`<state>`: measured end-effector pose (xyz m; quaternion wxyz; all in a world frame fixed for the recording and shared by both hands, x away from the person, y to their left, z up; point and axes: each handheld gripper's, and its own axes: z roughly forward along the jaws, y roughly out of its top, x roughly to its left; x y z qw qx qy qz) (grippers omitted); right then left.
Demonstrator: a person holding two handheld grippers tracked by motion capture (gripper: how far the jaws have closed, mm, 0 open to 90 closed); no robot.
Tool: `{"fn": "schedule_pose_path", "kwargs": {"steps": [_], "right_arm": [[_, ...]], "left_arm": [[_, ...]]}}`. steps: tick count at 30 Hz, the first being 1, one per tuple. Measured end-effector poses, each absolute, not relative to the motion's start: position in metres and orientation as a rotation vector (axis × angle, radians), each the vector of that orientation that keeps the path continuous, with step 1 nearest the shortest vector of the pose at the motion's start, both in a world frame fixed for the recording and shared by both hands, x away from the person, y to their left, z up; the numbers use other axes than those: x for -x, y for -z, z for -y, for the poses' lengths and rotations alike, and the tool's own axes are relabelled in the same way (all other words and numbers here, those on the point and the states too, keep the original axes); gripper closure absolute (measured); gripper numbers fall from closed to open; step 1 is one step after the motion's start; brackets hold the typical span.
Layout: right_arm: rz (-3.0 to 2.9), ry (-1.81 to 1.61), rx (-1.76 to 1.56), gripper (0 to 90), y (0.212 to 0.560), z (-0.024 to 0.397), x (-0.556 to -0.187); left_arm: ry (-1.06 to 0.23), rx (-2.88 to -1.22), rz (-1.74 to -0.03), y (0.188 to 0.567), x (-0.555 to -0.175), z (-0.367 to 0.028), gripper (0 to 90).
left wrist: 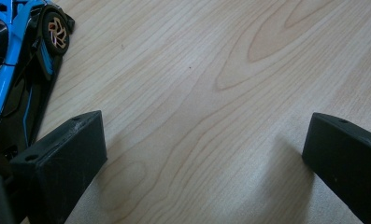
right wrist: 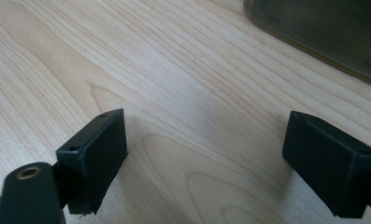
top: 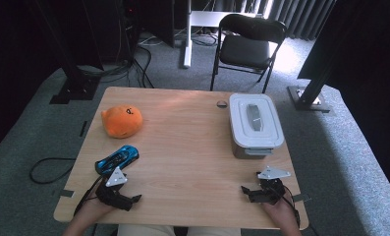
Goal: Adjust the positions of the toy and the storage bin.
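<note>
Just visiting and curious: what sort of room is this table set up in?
Probably a lab or test room, not a home: black stands flank the wooden table, cables trail over grey carpet, dark curtains hang behind, and a folding chair waits beyond.

The left gripper (top: pixel 126 195) sits low at the near left of the tabletop (top: pixel 192 162), held in the person's left hand (top: pixel 87 216), its jaws spread wide with nothing between them. The right gripper (top: pixel 251 191) sits at the near right in the right hand (top: pixel 281 214), jaws likewise wide apart and empty. Both seem to point inward, though the high view is small.
</note>
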<state>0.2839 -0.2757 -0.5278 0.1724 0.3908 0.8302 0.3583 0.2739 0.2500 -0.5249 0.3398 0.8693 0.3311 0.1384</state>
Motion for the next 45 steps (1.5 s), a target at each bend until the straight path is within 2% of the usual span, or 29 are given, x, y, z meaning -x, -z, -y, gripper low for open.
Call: {"fn": "schedule_pose_path", "kwargs": {"steps": [24,45], "right_arm": [[-2.363,-1.020,-1.108,13.3,0.528,0.275,-0.281],[-2.365,-1.020,-1.110,13.3,0.528,0.275,-0.281]], "left_arm": [[-0.358,-2.286,-0.905,0.520,-0.273,-0.251,0.4],[-0.450,-2.243,-0.904,0.474,-0.298,-0.274,0.5]]}}
